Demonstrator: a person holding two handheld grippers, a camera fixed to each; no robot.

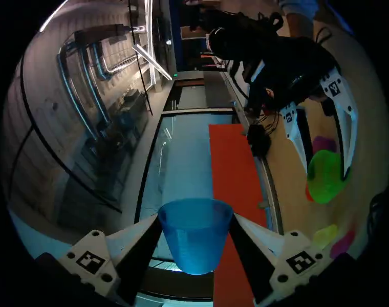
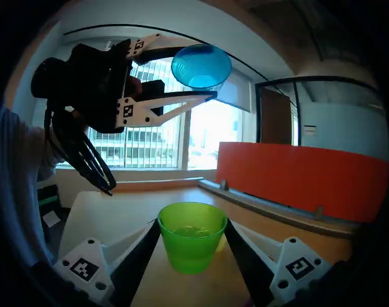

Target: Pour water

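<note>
My left gripper is shut on a translucent blue cup, and the room looks turned on its side in the left gripper view. In the right gripper view the left gripper hangs high up, holding the blue cup tipped over with its mouth toward the camera. I see no stream of water. My right gripper is shut on an upright green cup just over the wooden table. In the left gripper view the right gripper grips the green cup.
An orange partition panel runs along the table's far edge, with windows behind it. A person's sleeve and black cables fill the left side. Small yellow, pink and purple things lie on the table.
</note>
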